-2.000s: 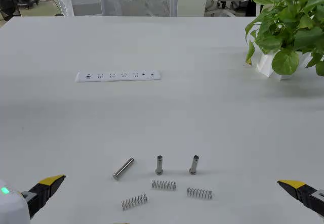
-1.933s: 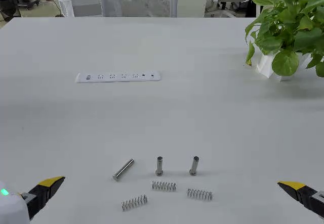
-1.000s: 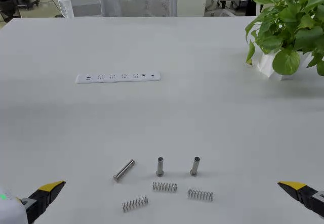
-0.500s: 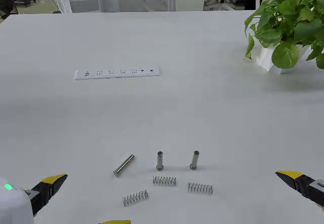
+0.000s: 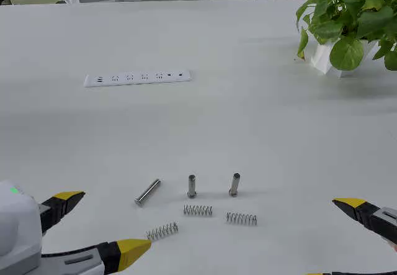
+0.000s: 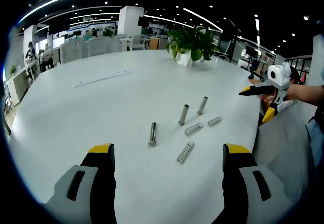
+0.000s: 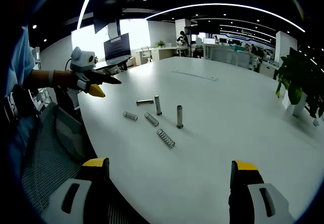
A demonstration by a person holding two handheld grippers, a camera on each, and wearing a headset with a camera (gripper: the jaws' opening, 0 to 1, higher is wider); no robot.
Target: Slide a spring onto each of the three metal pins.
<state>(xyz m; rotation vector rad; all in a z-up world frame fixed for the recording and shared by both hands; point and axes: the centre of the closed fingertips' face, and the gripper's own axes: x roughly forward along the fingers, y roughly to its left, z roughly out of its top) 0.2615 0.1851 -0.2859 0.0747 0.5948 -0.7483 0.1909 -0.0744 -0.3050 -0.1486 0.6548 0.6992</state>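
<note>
- Reached which step?
- Barely the start. Held left gripper (image 5: 102, 222), fingers (image 5: 62, 197) wide and empty, at the tabletop's (image 5: 248, 120) near edge. Found lying pin (image 5: 147, 192), two upright pins (image 5: 191, 185) and three loose springs (image 5: 198, 210) along it. Held right gripper (image 7: 170, 164) wide too.
- Needed next?
- Pinching a spring. Against earlier: brought left gripper forward, left parts unmoved.
</note>
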